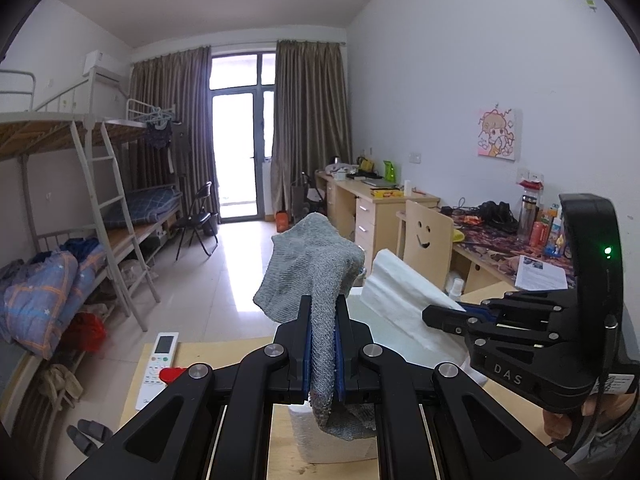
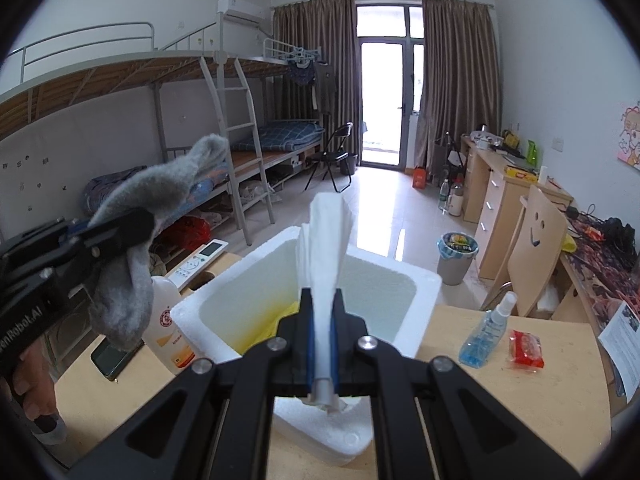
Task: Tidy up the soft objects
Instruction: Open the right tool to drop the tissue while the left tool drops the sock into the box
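My left gripper is shut on a grey knitted cloth and holds it up in the air. It also shows at the left of the right wrist view, beside the foam box. My right gripper is shut on a folded white cloth and holds it above the open white foam box. Something yellow lies inside the box. In the left wrist view the right gripper holds the white cloth to the right of the grey cloth.
On the wooden table lie a blue spray bottle, a red packet, a white bottle, a dark phone and a remote control. A chair, desks and a bin stand right; bunk beds left.
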Action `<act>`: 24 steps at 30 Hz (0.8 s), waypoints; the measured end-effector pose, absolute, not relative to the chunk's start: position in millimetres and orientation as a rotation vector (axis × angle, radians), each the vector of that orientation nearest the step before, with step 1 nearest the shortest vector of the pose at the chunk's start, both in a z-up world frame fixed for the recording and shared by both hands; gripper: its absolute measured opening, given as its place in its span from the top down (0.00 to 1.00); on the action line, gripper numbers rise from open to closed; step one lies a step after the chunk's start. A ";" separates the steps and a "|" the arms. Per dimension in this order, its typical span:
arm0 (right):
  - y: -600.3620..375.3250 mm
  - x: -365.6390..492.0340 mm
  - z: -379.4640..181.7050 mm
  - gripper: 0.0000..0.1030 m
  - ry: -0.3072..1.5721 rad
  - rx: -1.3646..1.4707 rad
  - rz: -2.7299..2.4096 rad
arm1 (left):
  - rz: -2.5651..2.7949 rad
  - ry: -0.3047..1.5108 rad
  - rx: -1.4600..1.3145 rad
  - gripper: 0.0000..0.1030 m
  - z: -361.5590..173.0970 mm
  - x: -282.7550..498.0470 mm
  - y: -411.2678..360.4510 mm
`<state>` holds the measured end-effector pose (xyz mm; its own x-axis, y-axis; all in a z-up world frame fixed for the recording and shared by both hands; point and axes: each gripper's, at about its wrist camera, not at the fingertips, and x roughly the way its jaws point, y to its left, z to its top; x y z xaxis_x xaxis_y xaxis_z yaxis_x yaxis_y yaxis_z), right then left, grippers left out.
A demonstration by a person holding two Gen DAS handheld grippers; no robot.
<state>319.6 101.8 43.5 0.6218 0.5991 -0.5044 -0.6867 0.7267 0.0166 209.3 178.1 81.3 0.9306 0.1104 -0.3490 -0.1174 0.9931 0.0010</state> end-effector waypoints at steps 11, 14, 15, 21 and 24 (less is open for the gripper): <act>107.6 334.4 33.3 0.31 0.555 -0.171 0.733 | 0.116 0.370 -0.015 0.91 80.5 215.4 175.1; 106.2 333.9 34.9 0.24 0.560 -0.167 0.733 | 0.117 0.371 -0.015 0.91 80.0 215.4 174.9; 105.5 333.0 35.7 0.18 0.561 -0.168 0.735 | 0.117 0.375 -0.013 0.91 79.8 215.8 174.6; 95.9 323.6 43.9 0.06 0.531 -0.195 0.726 | 0.111 0.394 -0.004 0.91 77.5 222.8 171.2; 85.1 319.1 49.1 0.05 0.513 -0.187 0.722 | 0.102 0.410 -0.005 0.91 75.6 228.9 169.3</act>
